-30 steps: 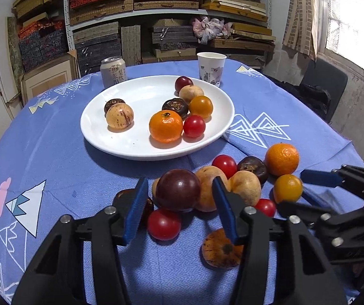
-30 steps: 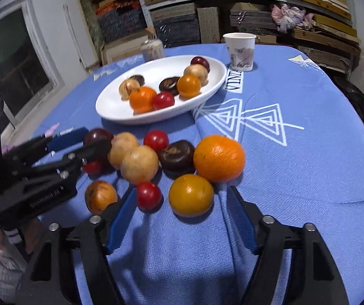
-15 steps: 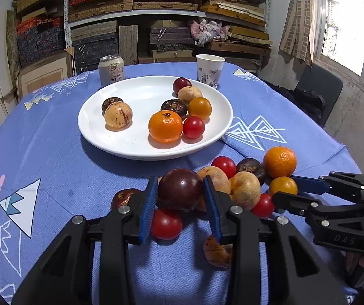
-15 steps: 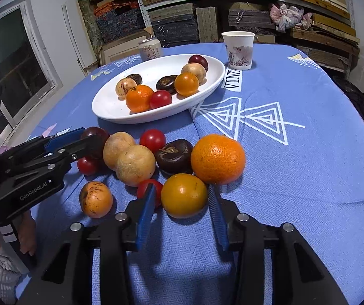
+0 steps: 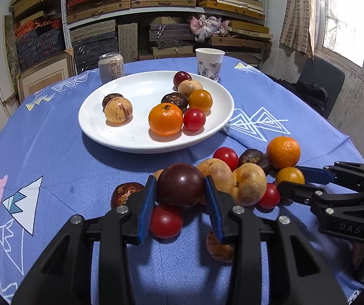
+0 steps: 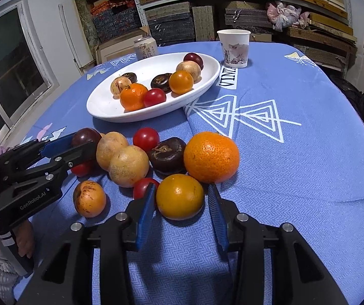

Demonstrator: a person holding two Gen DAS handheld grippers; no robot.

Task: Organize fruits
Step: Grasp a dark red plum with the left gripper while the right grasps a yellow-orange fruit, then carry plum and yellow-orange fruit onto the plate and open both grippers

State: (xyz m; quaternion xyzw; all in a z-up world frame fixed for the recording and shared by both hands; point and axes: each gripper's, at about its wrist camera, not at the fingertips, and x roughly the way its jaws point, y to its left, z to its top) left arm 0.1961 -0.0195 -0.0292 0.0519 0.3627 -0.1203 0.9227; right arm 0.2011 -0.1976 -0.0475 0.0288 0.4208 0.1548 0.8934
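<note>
- Left wrist view: left tongs [image 5: 179, 189] closed narrow on the dark plum [image 5: 180, 184], blue pads pressed to both its sides, fruit at the near edge of the loose pile on the blue tabletop [image 5: 54, 157]. Gripped across the middle, likely for a lift over to the white plate [image 5: 100, 132], where several fruits already lie.
- Just under the plum, a red tomato [image 5: 166, 221]; touching behind it, two tan round fruits [image 5: 248, 184]; a dark fruit [image 5: 126, 193] beside the left pad. Close neighbours, so likely to roll once the plum leaves.
- Beyond the plate, a drink can [image 5: 111, 64] and a paper cup [image 5: 209, 60], well apart from the pile.
- Right wrist view: right tongs [image 6: 180, 198] drawn in around the yellow-orange fruit [image 6: 179, 196]; left pad against it, right pad touching or only just beside, too close to call.
- Large orange [image 6: 211, 156] touching that fruit from behind and a small tomato [image 6: 142, 187] just behind the left pad: both crowd the grip.
- Plate [image 6: 105, 111] farther back, path to it crossing the rest of the pile; a spotted fruit [image 6: 89, 198] alone to the side.
</note>
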